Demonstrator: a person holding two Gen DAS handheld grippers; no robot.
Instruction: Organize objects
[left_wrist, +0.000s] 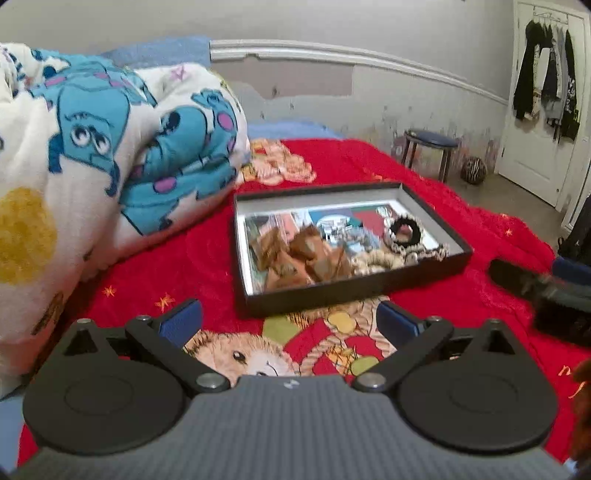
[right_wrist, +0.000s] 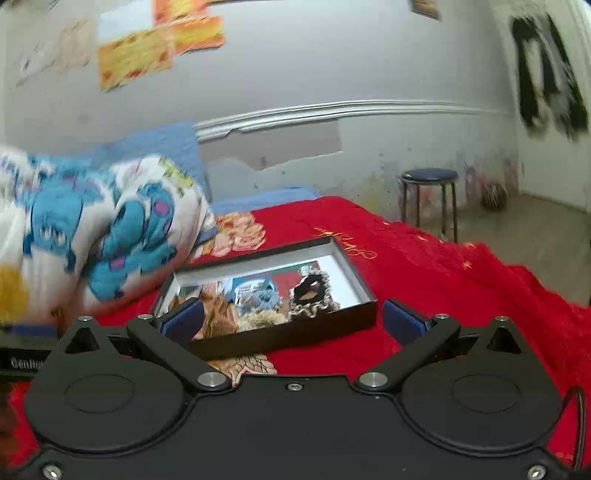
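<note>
I see a matt black cardboard tray (left_wrist: 354, 291) on a plush red fleece blanket (left_wrist: 424, 177); beside it, a soft printed cartoon comforter (left_wrist: 110, 147).

A flat black box (left_wrist: 354, 291) lies open on the red bed. Inside sit brown folded pieces (left_wrist: 299, 258), maybe paper, a furry cream band (left_wrist: 376, 260), and a black frilly hair tie (left_wrist: 404, 230) near the right end.

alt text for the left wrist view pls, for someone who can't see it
A shallow black box sits on a red bedspread, holding brown pieces on its left side and scrunchies on its right. The open, empty left gripper hangs just short of it, with a cartoon-print blanket bunched at left.
</note>
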